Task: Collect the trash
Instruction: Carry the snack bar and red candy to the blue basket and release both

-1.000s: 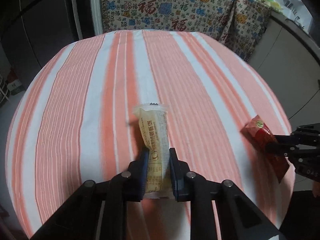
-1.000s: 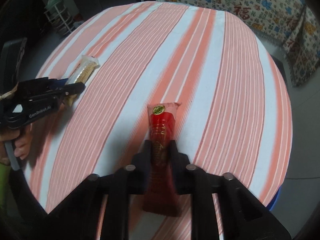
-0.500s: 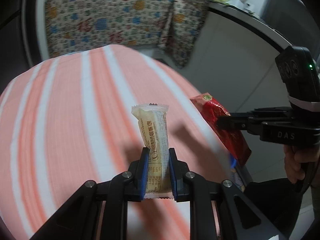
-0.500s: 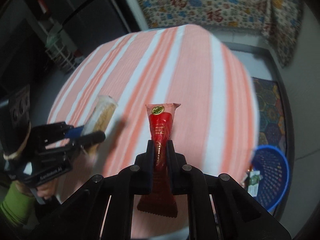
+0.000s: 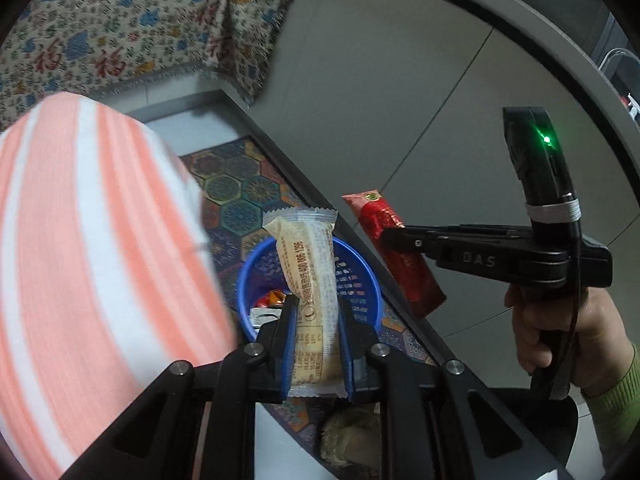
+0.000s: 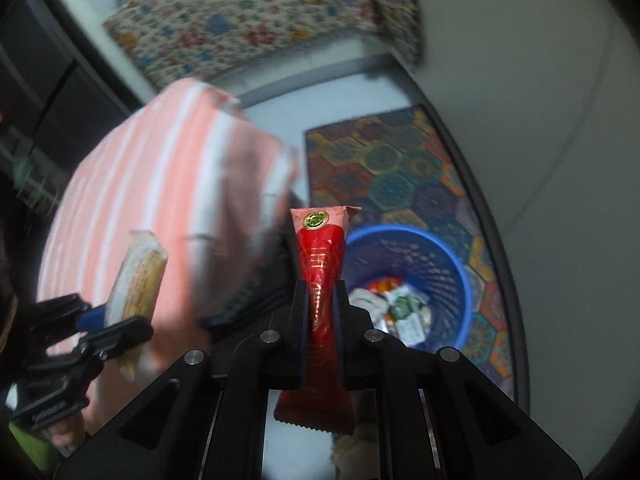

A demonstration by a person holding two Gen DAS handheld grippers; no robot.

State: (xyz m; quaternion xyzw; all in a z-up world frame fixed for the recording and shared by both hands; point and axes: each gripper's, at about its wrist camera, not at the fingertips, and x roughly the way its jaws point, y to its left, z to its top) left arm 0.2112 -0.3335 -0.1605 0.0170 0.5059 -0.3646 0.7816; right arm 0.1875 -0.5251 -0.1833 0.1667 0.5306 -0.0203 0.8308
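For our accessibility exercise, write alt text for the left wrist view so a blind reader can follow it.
The left gripper is shut on a pale yellow snack wrapper, held above a blue basket of trash on a patterned mat. To the right, the right gripper holds a red wrapper; the striped table lies left.

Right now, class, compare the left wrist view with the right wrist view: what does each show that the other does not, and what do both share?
Only the left wrist view shows the right hand-held gripper's green light and the hand holding it, from the side.

Only the right wrist view shows the wrappers in the basket clearly.

Both show the blue basket on the patterned mat, the striped tablecloth, the cream wrapper in the left hand-held gripper and the red wrapper in the right hand-held gripper.
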